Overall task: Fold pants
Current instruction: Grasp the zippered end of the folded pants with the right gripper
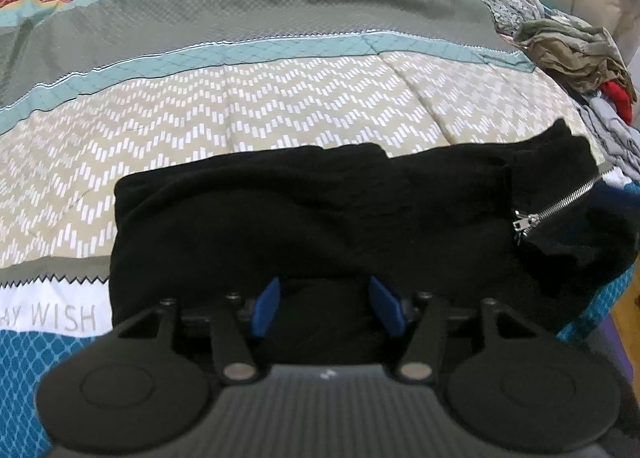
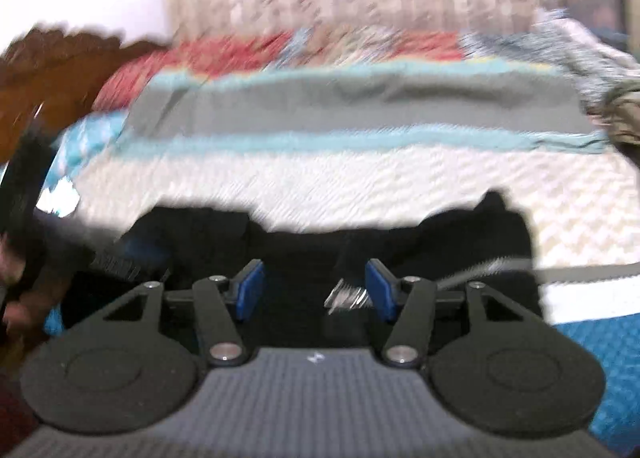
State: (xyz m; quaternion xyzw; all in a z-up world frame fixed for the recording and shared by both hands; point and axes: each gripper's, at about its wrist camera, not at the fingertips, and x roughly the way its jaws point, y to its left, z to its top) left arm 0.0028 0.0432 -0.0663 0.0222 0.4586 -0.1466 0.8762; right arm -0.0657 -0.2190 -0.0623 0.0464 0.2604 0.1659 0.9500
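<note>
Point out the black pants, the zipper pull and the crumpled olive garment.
black pants (image 1: pixel 280 218): left wrist view, middle of the folded fabric.
zipper pull (image 1: pixel 520 227): left wrist view, the metal tab.
crumpled olive garment (image 1: pixel 572 54): left wrist view, middle of the heap.

Both tools look the same. The left gripper (image 1: pixel 326 308) has two flat blue pads (image 1: pixel 267 308) at the front, each on a black finger. Behind the pads, thin black link arms end in round silver pins (image 1: pixel 238 371). On each outer side sits a large black disc (image 1: pixel 122 386) with a raised ring. Between the discs lies a grey ribbed body. The right gripper (image 2: pixel 315 290) has matching blue pads (image 2: pixel 250 290), silver pins and ribbed grey body with a small white mark.
</note>
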